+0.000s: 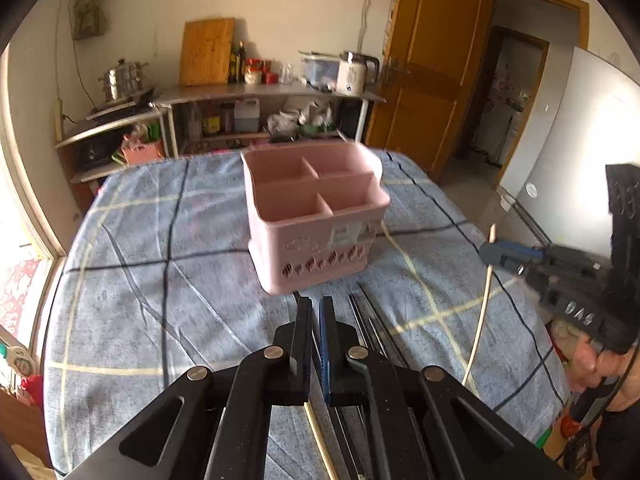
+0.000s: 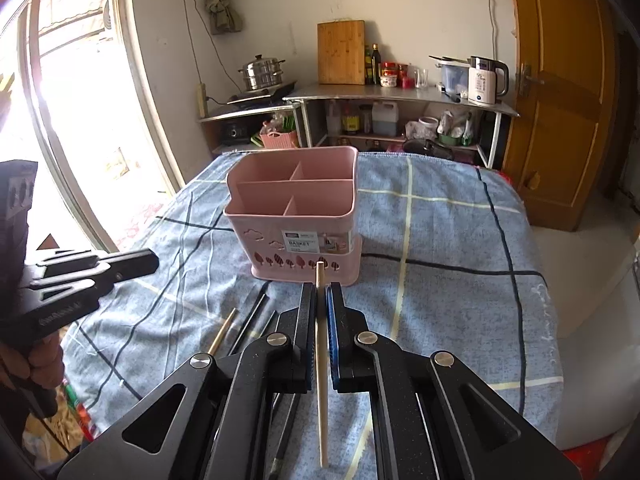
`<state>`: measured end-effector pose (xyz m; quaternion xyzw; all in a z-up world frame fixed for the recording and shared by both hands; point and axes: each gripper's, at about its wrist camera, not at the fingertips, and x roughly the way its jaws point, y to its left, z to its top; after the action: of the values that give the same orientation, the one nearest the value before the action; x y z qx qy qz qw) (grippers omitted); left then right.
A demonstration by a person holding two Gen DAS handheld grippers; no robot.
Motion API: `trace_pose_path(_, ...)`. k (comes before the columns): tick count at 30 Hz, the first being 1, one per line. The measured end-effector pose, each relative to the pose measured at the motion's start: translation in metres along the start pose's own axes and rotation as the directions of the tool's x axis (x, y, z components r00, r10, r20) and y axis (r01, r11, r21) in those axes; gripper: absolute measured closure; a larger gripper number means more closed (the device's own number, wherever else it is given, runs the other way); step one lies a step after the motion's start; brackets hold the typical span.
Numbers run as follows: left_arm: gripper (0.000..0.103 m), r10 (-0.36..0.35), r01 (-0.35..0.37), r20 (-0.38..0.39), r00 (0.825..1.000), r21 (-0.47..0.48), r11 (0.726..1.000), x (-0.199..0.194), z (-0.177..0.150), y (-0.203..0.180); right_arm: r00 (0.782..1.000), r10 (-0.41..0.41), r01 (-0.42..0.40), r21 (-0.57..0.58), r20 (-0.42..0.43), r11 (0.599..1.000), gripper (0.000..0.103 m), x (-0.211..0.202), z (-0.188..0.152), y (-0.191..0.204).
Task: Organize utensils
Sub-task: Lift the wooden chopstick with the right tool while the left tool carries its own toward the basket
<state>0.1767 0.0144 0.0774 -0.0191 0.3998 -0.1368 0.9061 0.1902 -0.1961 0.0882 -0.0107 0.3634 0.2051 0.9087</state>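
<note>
The pink basket (image 2: 294,216) stood empty on the blue checked cloth (image 2: 440,240), blurred in the left view. The right gripper (image 2: 322,300) clamped a pale chopstick (image 2: 321,360), tilted downward. The left gripper (image 1: 316,312) was closed; whether it pinched the wooden chopstick (image 1: 320,440) below stayed hidden. Black chopsticks (image 1: 372,324) lay beside.

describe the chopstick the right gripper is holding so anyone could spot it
Start at the pink basket on the blue checked cloth. Just in front of it, the right gripper is shut on a pale wooden chopstick. The dark chopsticks lie on the cloth.
</note>
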Motion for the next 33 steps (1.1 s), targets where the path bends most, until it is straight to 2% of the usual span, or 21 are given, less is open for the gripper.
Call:
trace_pose_path(4,0.096,-0.005,0.002,-0.093,0.996,-0.034,0.999,0.036,-0.017,0.008,1.000,0.001,-0.001,0.004,-0.001,1.000,0.097,-0.001,-0.005,-0.002)
trace_pose_path(6,0.090,-0.010,0.000,-0.145,0.989,-0.072,0.997,0.056,-0.024,0.014,1.000,0.003,-0.003,0.010,-0.004,1.000,0.097,0.001,-0.007,-0.003)
trace_pose_path(8,0.089,-0.010,-0.007,-0.179,0.984,-0.097,0.995,0.072,-0.029,0.019,1.000,0.005,-0.005,0.013,-0.007,1.000,0.097,0.004,-0.008,-0.006)
trace_pose_path(14,0.088,0.024,-0.051,-0.244,0.970,-0.108,0.993,0.111,-0.036,0.023,1.000,0.012,-0.012,0.018,-0.025,1.000,0.097,0.014,-0.009,-0.011)
trace_pose_path(17,0.088,0.049,-0.080,-0.286,0.957,-0.099,0.992,0.126,-0.038,0.023,0.999,0.017,-0.017,0.021,-0.027,1.000,0.097,0.016,-0.007,-0.014)
trace_pose_path(22,0.088,0.077,-0.099,-0.276,0.958,-0.065,0.993,0.131,-0.032,0.018,1.000,0.017,-0.017,0.021,-0.023,1.000,0.097,0.016,-0.005,-0.015)
trace_pose_path(24,0.098,0.091,-0.106,-0.273,0.958,-0.040,0.994,0.132,-0.032,0.017,1.000,0.016,-0.016,0.021,-0.022,1.000,0.097,0.015,-0.005,-0.016)
trace_pose_path(26,0.099,0.072,-0.090,-0.278,0.958,-0.053,0.995,0.131,-0.030,0.019,1.000,0.015,-0.014,0.023,-0.022,1.000,0.097,0.014,-0.004,-0.016)
trace_pose_path(33,0.099,0.027,-0.037,-0.163,0.986,-0.059,0.998,0.082,-0.010,0.022,1.000,0.017,-0.017,0.022,0.001,1.000,0.097,0.002,0.002,-0.014)
